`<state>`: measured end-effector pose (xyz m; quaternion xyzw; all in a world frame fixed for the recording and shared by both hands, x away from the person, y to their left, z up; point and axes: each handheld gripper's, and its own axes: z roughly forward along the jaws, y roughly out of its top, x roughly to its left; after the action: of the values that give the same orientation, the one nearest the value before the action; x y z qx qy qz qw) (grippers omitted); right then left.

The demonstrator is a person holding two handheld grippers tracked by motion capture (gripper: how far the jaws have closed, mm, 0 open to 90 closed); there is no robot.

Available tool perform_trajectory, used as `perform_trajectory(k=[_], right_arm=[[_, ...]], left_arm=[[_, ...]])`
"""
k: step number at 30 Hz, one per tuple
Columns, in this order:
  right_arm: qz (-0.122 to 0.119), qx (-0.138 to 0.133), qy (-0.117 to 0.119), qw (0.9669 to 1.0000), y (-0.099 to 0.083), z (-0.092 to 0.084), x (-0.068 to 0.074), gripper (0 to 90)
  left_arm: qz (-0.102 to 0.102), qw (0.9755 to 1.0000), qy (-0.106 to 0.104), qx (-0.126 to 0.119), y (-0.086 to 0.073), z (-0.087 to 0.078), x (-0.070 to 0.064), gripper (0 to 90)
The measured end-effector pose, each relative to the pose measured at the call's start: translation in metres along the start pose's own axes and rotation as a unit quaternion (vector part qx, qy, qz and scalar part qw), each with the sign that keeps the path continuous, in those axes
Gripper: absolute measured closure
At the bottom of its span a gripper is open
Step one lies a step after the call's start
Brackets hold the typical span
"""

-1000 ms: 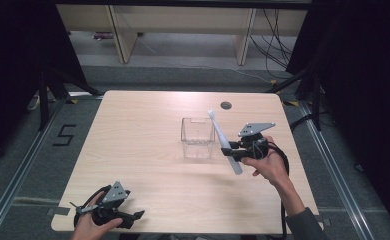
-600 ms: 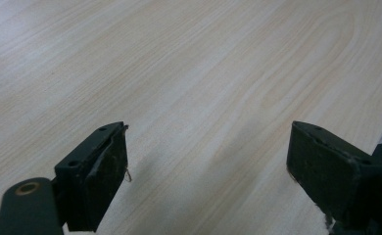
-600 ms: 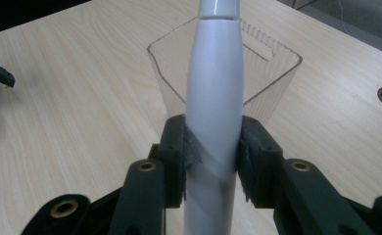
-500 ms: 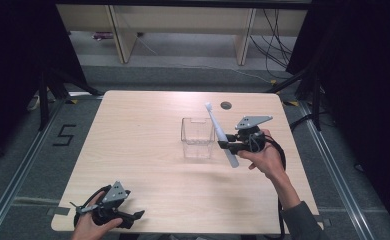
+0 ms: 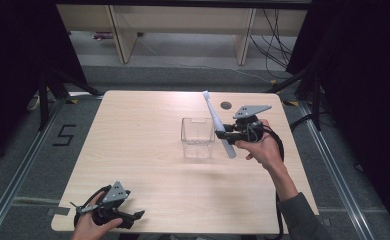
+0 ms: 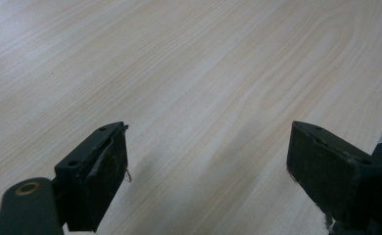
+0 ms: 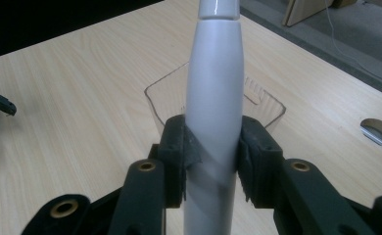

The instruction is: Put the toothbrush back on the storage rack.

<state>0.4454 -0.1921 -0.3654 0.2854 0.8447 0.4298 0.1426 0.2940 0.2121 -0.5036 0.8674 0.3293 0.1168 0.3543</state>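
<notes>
Far to the near-left of the clear box (image 5: pixel 198 137), the left gripper (image 5: pixel 133 216) rests with its jaws spread wide over bare table (image 5: pixel 143 150). Just right of the box, the right gripper (image 5: pixel 222 134) clamps a white toothbrush (image 5: pixel 217 122) at mid-handle; the brush slants beside the box's right wall, off the tabletop

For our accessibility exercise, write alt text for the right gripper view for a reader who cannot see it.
A hand-held gripper clamps a white toothbrush handle between its two black jaws, the handle running up out of frame. Behind it a clear plastic cup stands on a light wooden table, with a round hole at right.
</notes>
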Motion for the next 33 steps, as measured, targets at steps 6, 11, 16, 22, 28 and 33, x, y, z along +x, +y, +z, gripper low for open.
perform_trajectory(k=[6, 11, 16, 22, 28, 33], right_arm=[[0.014, 0.0, 0.004, 0.9999, 0.006, 0.002, 0.0, 66.9], [0.004, -0.009, 0.004, 0.9999, 0.01, 0.004, -0.004, 67.0], [0.007, -0.014, 0.004, 0.9999, 0.02, 0.005, -0.005, 66.9], [0.005, -0.022, 0.008, 0.9997, 0.031, 0.007, -0.003, 67.0], [0.005, -0.022, 0.015, 0.9996, 0.042, 0.014, 0.0, 66.9], [0.007, -0.027, 0.018, 0.9994, 0.049, 0.018, 0.0, 67.0]], left_arm=[[0.0, 1.0, 0.0, 0.001, 0.0, 0.0, 0.001, 15.0], [0.0, 1.0, 0.001, 0.0, 0.0, 0.0, 0.0, 15.0], [-0.003, 1.0, -0.001, -0.003, 0.0, 0.0, 0.0, 15.0], [-0.002, 1.0, -0.002, 0.0, 0.0, 0.0, 0.0, 15.0], [0.0, 1.0, -0.001, 0.0, 0.0, 0.0, 0.0, 15.0], [-0.001, 1.0, -0.003, -0.001, 0.0, 0.0, 0.0, 15.0]])
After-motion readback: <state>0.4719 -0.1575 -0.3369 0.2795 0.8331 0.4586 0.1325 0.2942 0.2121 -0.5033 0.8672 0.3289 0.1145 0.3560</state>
